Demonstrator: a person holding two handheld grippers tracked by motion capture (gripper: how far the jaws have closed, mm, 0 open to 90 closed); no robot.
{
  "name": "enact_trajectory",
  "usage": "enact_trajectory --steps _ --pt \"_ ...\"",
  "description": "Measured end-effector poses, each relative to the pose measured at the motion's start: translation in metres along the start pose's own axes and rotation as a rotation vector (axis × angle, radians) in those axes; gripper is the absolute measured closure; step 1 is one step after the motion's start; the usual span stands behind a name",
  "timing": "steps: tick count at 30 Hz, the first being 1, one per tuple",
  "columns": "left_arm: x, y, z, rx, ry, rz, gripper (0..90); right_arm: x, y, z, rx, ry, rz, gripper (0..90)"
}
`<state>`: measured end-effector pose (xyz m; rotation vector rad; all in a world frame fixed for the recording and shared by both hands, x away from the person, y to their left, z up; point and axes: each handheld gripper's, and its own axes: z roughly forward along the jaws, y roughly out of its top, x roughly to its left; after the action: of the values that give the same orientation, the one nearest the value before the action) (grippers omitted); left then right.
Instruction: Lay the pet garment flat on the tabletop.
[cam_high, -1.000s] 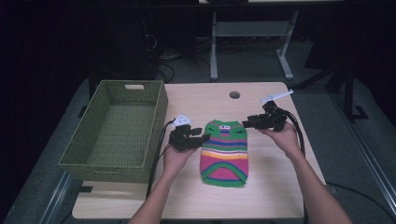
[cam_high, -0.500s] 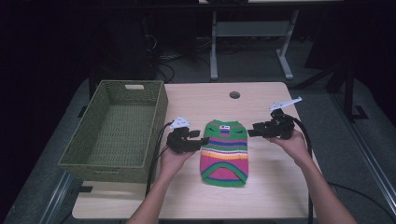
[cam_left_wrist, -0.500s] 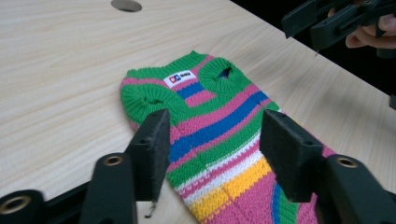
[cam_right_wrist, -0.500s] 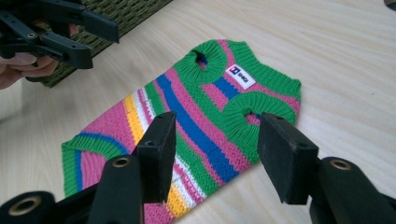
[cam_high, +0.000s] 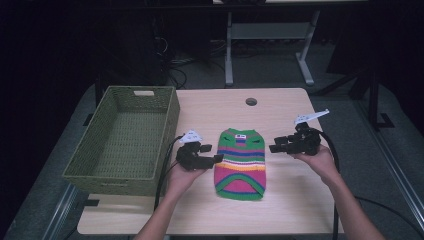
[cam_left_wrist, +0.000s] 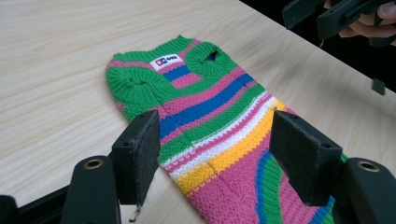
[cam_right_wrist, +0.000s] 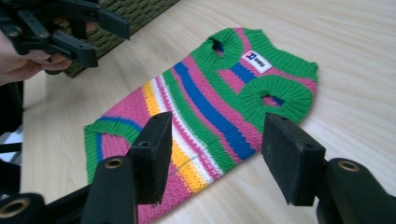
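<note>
Two grippers flank a striped knitted sweater (cam_high: 240, 163) lying flat on the tabletop (cam_high: 280, 107). Left gripper (cam_high: 212, 153) and right gripper (cam_high: 275, 146) hover beside it, fingers spread after opening, nothing between them.

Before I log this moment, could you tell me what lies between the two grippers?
In the high view, the striped knitted sweater lies flat between the left gripper and right gripper, touched by neither.

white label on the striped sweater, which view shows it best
The left gripper view: the white label sits below the collar of the striped sweater, near and unblocked. The right gripper view shows it about as large but skewed. In the high view it is a tiny speck.
</note>
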<state>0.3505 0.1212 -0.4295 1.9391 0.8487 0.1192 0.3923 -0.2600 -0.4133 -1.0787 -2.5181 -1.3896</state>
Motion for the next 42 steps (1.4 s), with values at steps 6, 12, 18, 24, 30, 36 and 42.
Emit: enact_trajectory --steps 6,12,18,24,30,36,42 --pt "0.0 -0.004 -0.003 0.005 -0.013 0.0 31.3 0.002 -0.004 -0.003 0.013 0.017 -0.011 41.1" --pt "-0.003 -0.006 -0.005 0.026 -0.031 0.003 30.5 0.002 -0.013 -0.007 0.016 0.02 0.001 35.7" --pt "-0.007 -0.01 -0.007 0.024 -0.039 0.011 30.2 0.003 -0.025 -0.009 0.016 0.028 0.01 35.3" --pt "-0.012 -0.016 -0.009 0.035 -0.044 0.028 29.3 0.005 -0.032 -0.013 0.009 0.037 0.007 34.5" --pt "-0.021 -0.019 -0.013 0.038 -0.061 0.05 29.2 0.009 -0.043 -0.015 0.015 0.046 0.005 35.2" --pt "-0.026 -0.025 -0.017 0.032 -0.072 0.051 27.0 0.014 -0.054 -0.019 0.016 0.031 0.014 32.9" --pt "-0.029 -0.034 -0.02 0.043 -0.081 0.051 26.9 0.018 -0.063 -0.023 -0.001 0.029 0.011 32.6"
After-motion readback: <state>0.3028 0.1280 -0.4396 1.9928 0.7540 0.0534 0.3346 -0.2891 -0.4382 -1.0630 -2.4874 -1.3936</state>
